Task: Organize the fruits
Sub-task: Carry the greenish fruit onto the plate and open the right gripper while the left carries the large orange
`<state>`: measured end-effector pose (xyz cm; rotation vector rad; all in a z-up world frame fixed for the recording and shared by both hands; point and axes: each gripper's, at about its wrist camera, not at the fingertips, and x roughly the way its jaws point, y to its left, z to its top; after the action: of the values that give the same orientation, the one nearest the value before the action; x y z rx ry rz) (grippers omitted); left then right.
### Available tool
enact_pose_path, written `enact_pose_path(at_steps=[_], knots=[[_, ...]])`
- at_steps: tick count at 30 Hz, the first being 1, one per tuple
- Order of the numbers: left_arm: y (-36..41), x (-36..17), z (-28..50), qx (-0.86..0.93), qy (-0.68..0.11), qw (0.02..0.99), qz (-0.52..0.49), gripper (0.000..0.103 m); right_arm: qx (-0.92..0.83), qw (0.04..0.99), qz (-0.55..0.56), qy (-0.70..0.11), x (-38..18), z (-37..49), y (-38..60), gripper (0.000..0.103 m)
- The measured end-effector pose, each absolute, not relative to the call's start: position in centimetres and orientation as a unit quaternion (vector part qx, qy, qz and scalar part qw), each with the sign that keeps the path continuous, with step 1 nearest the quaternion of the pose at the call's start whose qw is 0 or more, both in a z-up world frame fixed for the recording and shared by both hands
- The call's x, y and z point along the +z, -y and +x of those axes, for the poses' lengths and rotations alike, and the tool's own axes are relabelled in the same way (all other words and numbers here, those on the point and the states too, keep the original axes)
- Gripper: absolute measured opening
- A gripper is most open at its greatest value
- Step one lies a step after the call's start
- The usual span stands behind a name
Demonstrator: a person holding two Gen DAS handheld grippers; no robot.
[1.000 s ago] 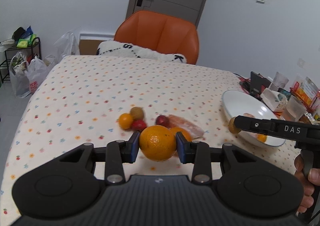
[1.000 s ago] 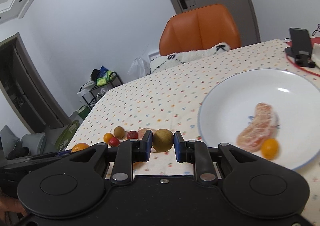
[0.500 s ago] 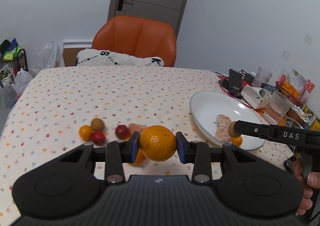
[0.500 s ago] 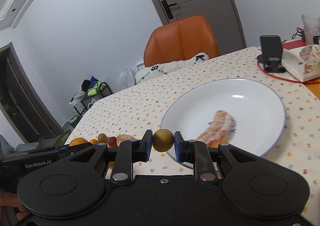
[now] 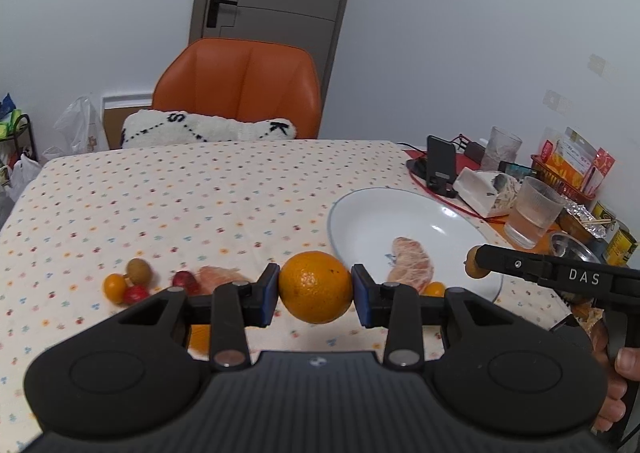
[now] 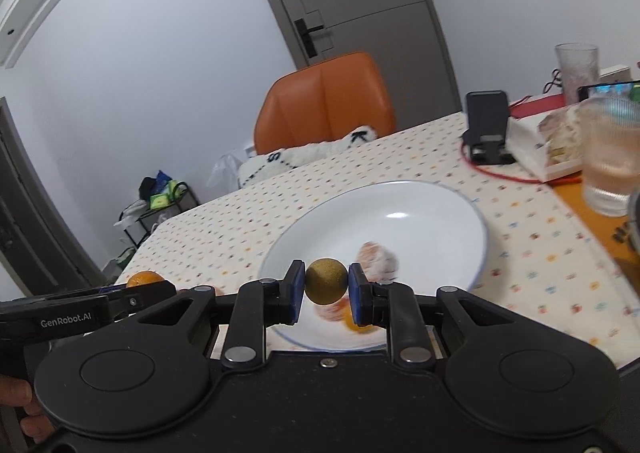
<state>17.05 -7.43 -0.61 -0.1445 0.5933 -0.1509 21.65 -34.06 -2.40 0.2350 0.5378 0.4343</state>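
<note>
— Closest to us, what's the left tool (image 5: pixel 315 288) got?
— An orange (image 5: pixel 315 287), clenched between both blue pads, held up above the tabletop (image 5: pixel 192 193) just left of the white plate (image 5: pixel 360 221). Round, bright, a few dark specks on the peel.
— And the right tool (image 6: pixel 327 287)?
— Clamped on a small brown-gold fruit (image 6: pixel 326 281), round and rough-skinned, hanging over the near rim of the plate.
— How much is already on the plate?
— Two pieces that I can count from the left side: a peeled pinkish citrus segment (image 5: pixel 412 267) and one tiny orange fruit (image 5: pixel 434 288) touching it.
— What's left on the cloth?
— A cluster to the left: one small orange fruit (image 5: pixel 114 286), one brown fruit (image 5: pixel 139 269), two red ones (image 5: pixel 136 294) (image 5: pixel 185 281), and a second peeled pinkish piece (image 5: pixel 218 277). A bit of another orange-coloured fruit (image 5: pixel 199 337) peeks under the left tool; I can't tell more of it.
— Does the right camera show those?
— Hardly. It catches only the held orange, side-on. Its plate contents are blurred. It gives a closer look at the phone stand (image 6: pixel 489 129) and the ribbed glass (image 6: pixel 610 157).
— Further back?
— One orange chair (image 5: pixel 240 91) with a white cushion (image 5: pixel 208 128), then the grey door (image 5: pixel 276 5). There are two glasses by the left view, the second (image 5: pixel 500 149) farther off.
</note>
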Motion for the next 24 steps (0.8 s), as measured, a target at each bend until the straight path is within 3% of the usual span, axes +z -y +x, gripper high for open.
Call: enact_pose_path(at_steps=[15,18,24], knots=[[11.3,-1.1,19.3,-0.1,-0.299,0.948,-0.051,0.037,0.192,0.938,0.121,-0.26,-3.1,22.7,37.0,0.022],[11.8,-1.4,19.8,-0.101,-0.301,0.947,-0.051,0.037,0.195,0.937,0.123,-0.261,-3.3,23.0,37.0,0.028],[12.8,-1.6,20.8,-0.107,-0.305,0.945,-0.045,0.037,0.195,0.935,0.132,-0.264,-3.5,23.0,37.7,0.028]])
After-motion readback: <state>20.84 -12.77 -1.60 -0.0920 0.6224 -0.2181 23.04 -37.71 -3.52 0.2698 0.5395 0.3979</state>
